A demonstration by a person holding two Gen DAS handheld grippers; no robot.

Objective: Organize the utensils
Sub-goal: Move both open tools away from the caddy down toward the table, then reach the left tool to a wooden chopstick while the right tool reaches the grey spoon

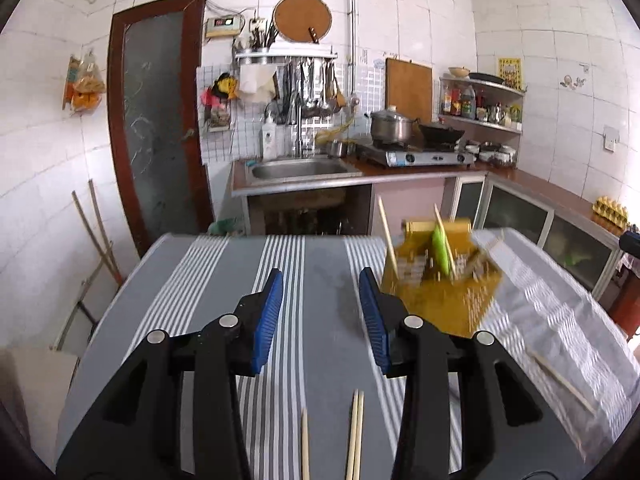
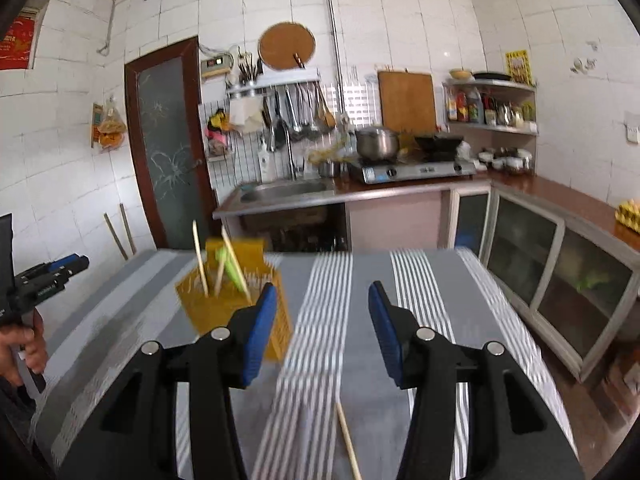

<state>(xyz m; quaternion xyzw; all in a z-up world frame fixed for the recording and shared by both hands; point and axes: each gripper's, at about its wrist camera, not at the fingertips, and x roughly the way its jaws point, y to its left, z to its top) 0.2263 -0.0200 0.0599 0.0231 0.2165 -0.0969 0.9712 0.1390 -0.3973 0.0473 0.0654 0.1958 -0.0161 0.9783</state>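
A yellow perforated utensil holder [image 1: 440,284] stands on the striped tablecloth, holding chopsticks and a green utensil [image 1: 440,250]. It also shows in the right wrist view [image 2: 232,300], ahead and left of my right gripper. My left gripper [image 1: 320,316] is open and empty above the cloth. Three loose chopsticks [image 1: 354,436] lie below it, and another chopstick [image 1: 560,380] lies to the right. My right gripper [image 2: 322,324] is open and empty, with one chopstick [image 2: 348,440] on the cloth beneath it. The left gripper [image 2: 48,276] shows at that view's left edge.
The table [image 1: 200,280] has a grey and white striped cloth. Behind it are a sink counter [image 1: 300,172], a gas stove with pots [image 1: 416,152] and glass-door cabinets [image 2: 560,276] along the right.
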